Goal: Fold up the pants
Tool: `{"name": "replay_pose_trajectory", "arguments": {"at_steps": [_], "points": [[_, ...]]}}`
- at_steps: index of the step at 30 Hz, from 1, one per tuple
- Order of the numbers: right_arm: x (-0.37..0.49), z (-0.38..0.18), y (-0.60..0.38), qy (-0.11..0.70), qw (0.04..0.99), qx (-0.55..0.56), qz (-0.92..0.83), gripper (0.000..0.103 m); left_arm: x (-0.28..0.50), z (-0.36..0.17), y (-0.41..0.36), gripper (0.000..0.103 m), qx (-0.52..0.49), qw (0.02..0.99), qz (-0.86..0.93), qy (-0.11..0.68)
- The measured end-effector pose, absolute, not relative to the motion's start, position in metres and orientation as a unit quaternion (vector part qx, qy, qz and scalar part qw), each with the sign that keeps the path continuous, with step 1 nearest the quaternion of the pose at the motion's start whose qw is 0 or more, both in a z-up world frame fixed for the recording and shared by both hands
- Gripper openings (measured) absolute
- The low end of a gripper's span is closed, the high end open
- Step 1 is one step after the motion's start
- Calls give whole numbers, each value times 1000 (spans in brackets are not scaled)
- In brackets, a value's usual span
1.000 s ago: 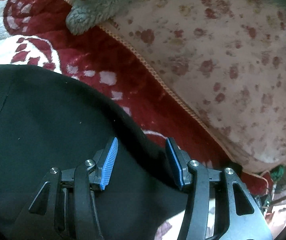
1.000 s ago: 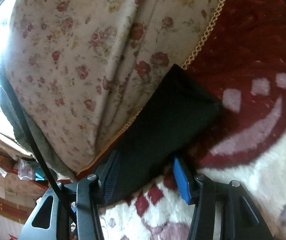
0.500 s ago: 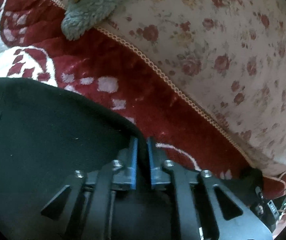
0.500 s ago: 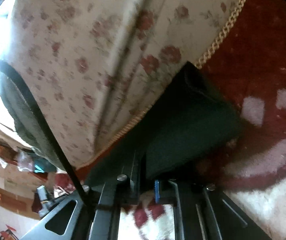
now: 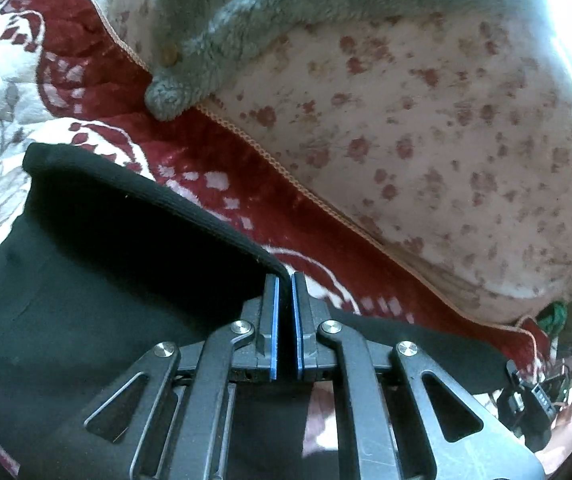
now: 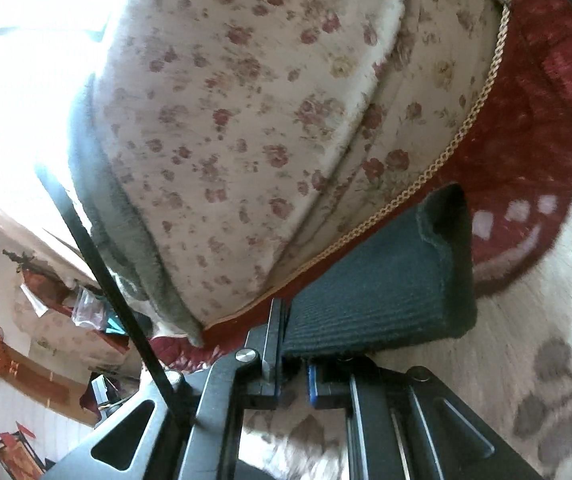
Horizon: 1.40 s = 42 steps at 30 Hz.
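Observation:
The black pants [image 5: 98,280] lie on a red and white plush blanket [image 5: 6,92]. My left gripper [image 5: 284,280] is shut on the pants' ribbed edge and lifts it off the blanket. In the right wrist view, my right gripper [image 6: 291,320] is shut on a ribbed black corner of the pants [image 6: 385,280], which is raised above the blanket [image 6: 525,128].
A floral cream quilt [image 5: 425,128] bulges along the far side, with a corded hem. A grey fleece garment [image 5: 214,64] lies on it. In the right wrist view the quilt [image 6: 246,120] fills the upper left. Room clutter shows at the lower left.
Both grippers went from open around the pants' edge to shut on it. Both have since lifted the fabric off the blanket.

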State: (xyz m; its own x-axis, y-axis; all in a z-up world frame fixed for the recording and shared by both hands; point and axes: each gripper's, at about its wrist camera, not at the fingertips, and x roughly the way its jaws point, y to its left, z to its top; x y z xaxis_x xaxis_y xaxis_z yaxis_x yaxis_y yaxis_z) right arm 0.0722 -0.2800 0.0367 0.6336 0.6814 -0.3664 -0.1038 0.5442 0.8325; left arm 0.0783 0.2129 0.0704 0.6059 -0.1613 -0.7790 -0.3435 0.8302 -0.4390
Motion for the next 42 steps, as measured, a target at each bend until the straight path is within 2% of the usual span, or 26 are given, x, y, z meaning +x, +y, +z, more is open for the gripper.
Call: {"name": "replay_pose_trajectory", "arguments": {"at_steps": [7, 14, 28, 31, 34, 35, 37, 38, 39, 42], "points": [[17, 54, -294, 350, 804, 413, 247, 7, 20, 92, 198, 5, -270, 864, 30, 423], [-46, 53, -307, 350, 819, 388, 236, 7, -33, 88, 187, 5, -248, 871, 22, 424], [-115, -5, -330, 377, 808, 404, 204, 8, -88, 37, 196, 5, -255, 852, 48, 455], [-115, -14, -335, 374, 797, 433, 195, 14, -93, 38, 202, 5, -281, 853, 46, 438], [-112, -18, -336, 369, 790, 452, 188, 27, -93, 43, 205, 5, -310, 851, 29, 424], [-110, -20, -335, 373, 788, 454, 186, 27, -92, 44, 205, 6, -312, 851, 25, 422], [-107, -20, -333, 374, 784, 459, 187, 28, -91, 48, 202, 23, -303, 855, 27, 419], [-106, -20, -332, 373, 783, 461, 187, 29, -90, 49, 202, 38, -300, 857, 27, 418], [-106, -20, -331, 373, 783, 461, 188, 29, -90, 50, 202, 43, -303, 858, 27, 414], [-103, -23, -330, 376, 778, 467, 187, 33, -85, 45, 206, 43, -315, 854, 33, 414]]}}
